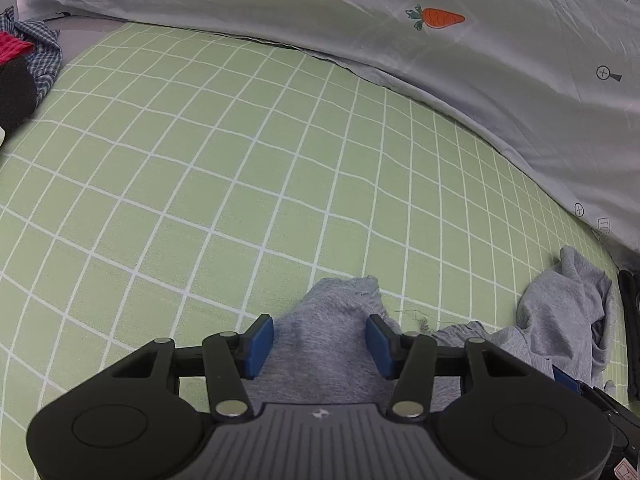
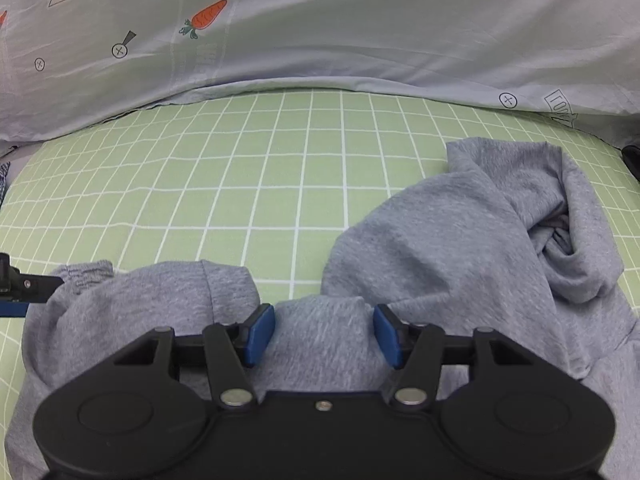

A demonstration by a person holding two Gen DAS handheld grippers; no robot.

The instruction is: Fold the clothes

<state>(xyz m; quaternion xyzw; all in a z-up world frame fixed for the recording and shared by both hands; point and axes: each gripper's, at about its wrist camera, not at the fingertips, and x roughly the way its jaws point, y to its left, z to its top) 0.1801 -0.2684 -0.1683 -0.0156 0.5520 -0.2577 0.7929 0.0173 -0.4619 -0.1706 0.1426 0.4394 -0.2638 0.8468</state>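
Two grippers are working over a grey sweatshirt (image 2: 440,240) that is lying crumpled on the green checked sheet (image 2: 240,184). The left gripper (image 1: 320,346) is standing with its blue pads (image 1: 260,344) spread wide, a flap of the sweatshirt's grey cloth lying between them without being pinched. The right gripper (image 2: 324,334) is likewise gaping wide, its pads (image 2: 260,334) sitting either side of a raised fold of the sweatshirt, not closing on it. Beyond that fold, the sweatshirt's hood is bunching up to the right, and a ribbed cuff (image 2: 86,274) is lying to the left of it. Past the sweatshirt, a pale grey duvet (image 2: 360,32) printed with carrots is running along the sheet's far edge. Far left of the sweatshirt, a heap of checked, red and black clothes (image 1: 28,68) is sitting at the sheet's edge.
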